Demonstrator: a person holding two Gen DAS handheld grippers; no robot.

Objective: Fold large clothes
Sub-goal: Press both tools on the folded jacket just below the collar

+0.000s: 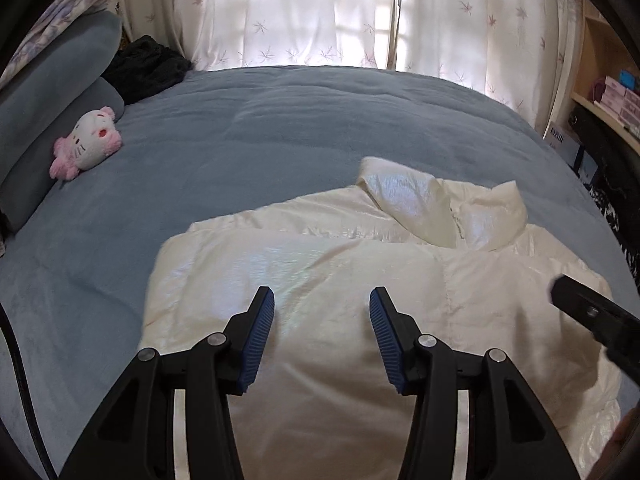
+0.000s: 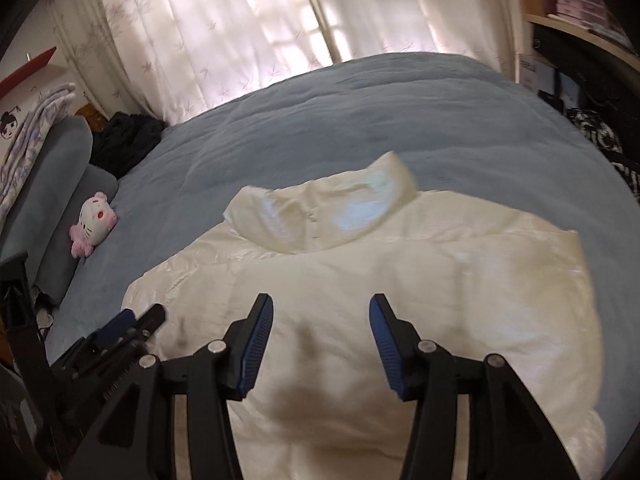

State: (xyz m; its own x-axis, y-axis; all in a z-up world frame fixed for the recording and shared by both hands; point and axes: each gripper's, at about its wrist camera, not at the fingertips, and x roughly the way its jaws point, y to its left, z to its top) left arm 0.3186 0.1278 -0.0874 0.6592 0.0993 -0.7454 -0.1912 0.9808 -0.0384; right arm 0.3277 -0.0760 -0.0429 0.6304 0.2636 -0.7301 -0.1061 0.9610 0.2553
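The puffy white coat [image 1: 320, 264] lies partly folded near the bed's [image 1: 280, 128] front edge, and the left gripper [image 1: 322, 300] and right gripper [image 2: 321, 306] both hang half open, holding nothing, with more folding left.

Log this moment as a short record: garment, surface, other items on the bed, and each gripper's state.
garment: white puffer jacket, partly folded, collar toward the curtains
surface: blue-grey bedspread
other items: pink-and-white plush toy near the pillows; dark clothing heap at the far corner
left gripper: open above the jacket, nothing between the pads
right gripper: open above the jacket, holding nothing
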